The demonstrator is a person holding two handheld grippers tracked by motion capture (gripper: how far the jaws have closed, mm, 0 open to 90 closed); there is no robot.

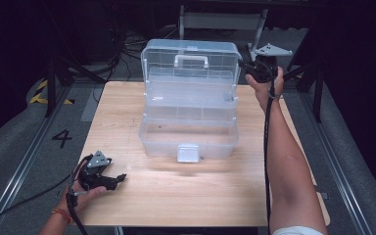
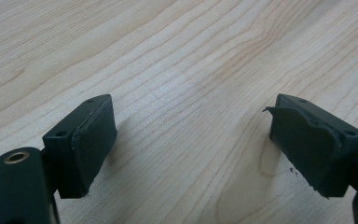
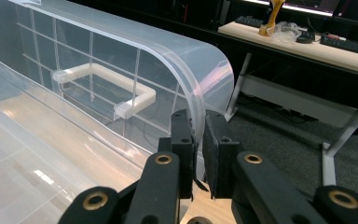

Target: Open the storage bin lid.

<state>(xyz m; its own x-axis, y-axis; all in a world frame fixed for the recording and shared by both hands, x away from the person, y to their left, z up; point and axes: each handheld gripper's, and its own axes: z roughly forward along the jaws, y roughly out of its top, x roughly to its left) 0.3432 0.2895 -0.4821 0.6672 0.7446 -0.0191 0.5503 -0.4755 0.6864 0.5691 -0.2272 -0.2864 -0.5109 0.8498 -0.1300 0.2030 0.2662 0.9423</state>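
1. The clear plastic toolbox (image 1: 190,115) is sitting open in the middle of the wooden table (image 1: 176,196), a little toward the far edge, its lid (image 1: 191,61) standing upright at the back with the white carry handle (image 1: 191,60) facing the camera.
2. Its tiered trays (image 1: 191,98) are stepping back and up from the base (image 1: 188,137), and a white latch (image 1: 188,152) is hanging at the front wall of the base.
3. The right gripper (image 1: 245,64) is reaching in at the lid's upper right corner, and in the right gripper view its jaws are pinching the lid's curved edge (image 3: 196,121), pads pressing on the thin plastic from both sides.
4. That same view is showing the white handle (image 3: 103,84) through the ribbed lid, off to the left of the jaws.
5. The person's right forearm (image 1: 286,161) is stretching up along the right side of the box, cable trailing down beside it.
6. The left gripper (image 1: 120,179) is resting low near the table's front left corner, well apart from the box.
7. Its jaws are standing spread wide, with nothing but bare wood grain between the pads (image 2: 93,140).
8. Beyond the table, a grey floor with a painted number 4 (image 1: 62,138) is lying to the left, and a desk frame (image 1: 223,19) is standing behind the box.
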